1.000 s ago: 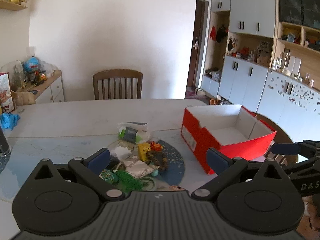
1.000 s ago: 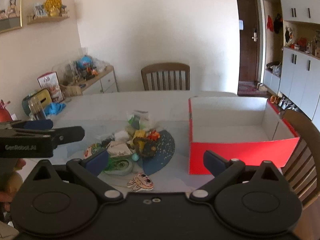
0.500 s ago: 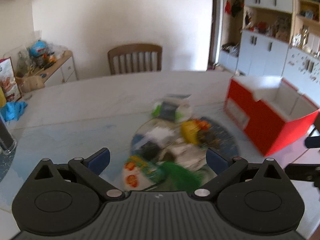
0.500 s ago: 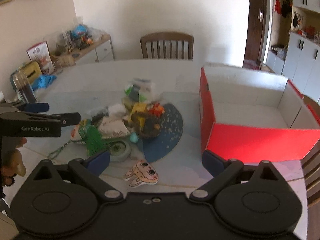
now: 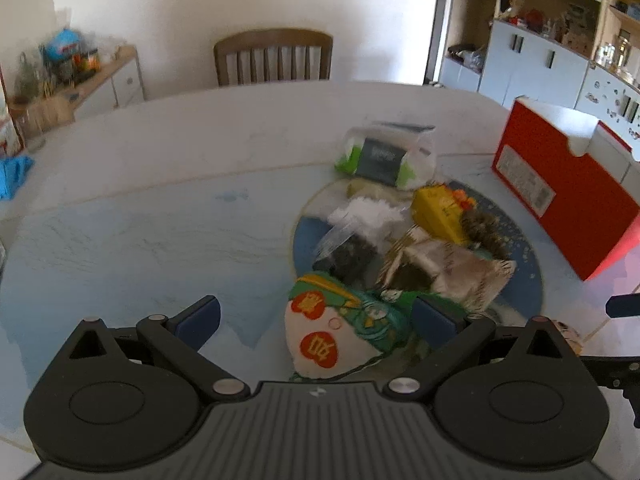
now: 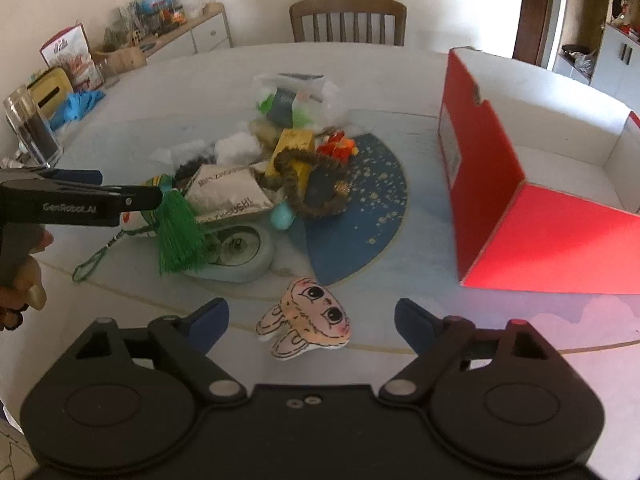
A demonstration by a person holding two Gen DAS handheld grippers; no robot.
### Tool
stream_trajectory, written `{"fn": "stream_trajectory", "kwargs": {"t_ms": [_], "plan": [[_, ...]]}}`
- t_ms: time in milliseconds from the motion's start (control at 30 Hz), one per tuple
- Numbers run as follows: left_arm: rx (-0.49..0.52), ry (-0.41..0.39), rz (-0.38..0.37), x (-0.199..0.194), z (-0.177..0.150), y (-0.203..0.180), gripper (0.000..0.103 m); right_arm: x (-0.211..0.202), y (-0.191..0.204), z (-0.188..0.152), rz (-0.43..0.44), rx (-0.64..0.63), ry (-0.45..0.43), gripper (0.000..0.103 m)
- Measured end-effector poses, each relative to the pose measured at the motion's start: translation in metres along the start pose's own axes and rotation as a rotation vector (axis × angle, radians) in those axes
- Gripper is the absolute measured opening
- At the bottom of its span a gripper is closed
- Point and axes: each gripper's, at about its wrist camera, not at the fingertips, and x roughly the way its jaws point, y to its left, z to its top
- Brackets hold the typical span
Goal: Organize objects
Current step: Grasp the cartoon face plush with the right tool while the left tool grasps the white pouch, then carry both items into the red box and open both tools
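A pile of small objects lies mid-table: a green-and-white charm pouch (image 5: 332, 332), a silver packet (image 6: 228, 196), a yellow box (image 6: 296, 148), a green tassel (image 6: 178, 236), a brown cord loop (image 6: 304, 184) and a clear bag (image 6: 296, 96). A small rabbit-face plush (image 6: 308, 324) lies apart, near the front edge. An open, empty red box (image 6: 532, 208) stands to the right. My left gripper (image 5: 316, 320) is open, low over the pouch. My right gripper (image 6: 312, 318) is open, just above the rabbit plush.
A wooden chair (image 6: 348, 20) stands behind the table. A sideboard (image 6: 168, 36) with clutter is at the back left. A clear jar (image 6: 32, 128), a blue cloth (image 6: 80, 104) and a yellow box (image 6: 50, 88) sit at the table's left edge.
Both grippers have moved forward and down toward the pile. The left one swung left so the pouch now lies between its fingers; the right one closed in on the rabbit plush.
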Motion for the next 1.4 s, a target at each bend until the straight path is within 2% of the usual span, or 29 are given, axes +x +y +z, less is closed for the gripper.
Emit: {"fn": "stream_trajectory", "kwargs": {"t_ms": [133, 267, 433, 567, 667, 800, 933, 1400], "plan": [[-0.057, 0.037, -0.057, 0.011, -0.001, 0.016, 0.102, 0.008, 0.002, 0.003, 0.004, -0.006, 0.02, 0.087], [-0.068, 0.045, -0.108, 0.016, -0.002, 0.02, 0.099, 0.017, 0.005, 0.004, 0.001, -0.015, 0.047, 0.082], [-0.073, 0.074, -0.167, 0.02, -0.002, 0.021, 0.084, 0.024, 0.011, 0.005, -0.002, -0.03, 0.067, 0.074], [-0.082, 0.076, -0.198, 0.021, -0.002, 0.022, 0.067, 0.027, 0.012, 0.007, -0.009, -0.033, 0.081, 0.069], [-0.071, 0.07, -0.196, 0.02, -0.003, 0.021, 0.066, 0.029, 0.013, 0.007, -0.022, -0.037, 0.095, 0.067], [-0.077, 0.065, -0.197, 0.019, -0.004, 0.023, 0.059, 0.03, 0.012, 0.007, -0.048, -0.031, 0.103, 0.054], [-0.075, 0.06, -0.189, 0.017, -0.003, 0.023, 0.054, 0.027, 0.009, 0.007, -0.05, -0.017, 0.106, 0.049], [-0.129, 0.024, -0.193, -0.028, 0.015, 0.02, 0.051, -0.024, -0.007, 0.015, -0.048, -0.01, 0.045, 0.048]]}}
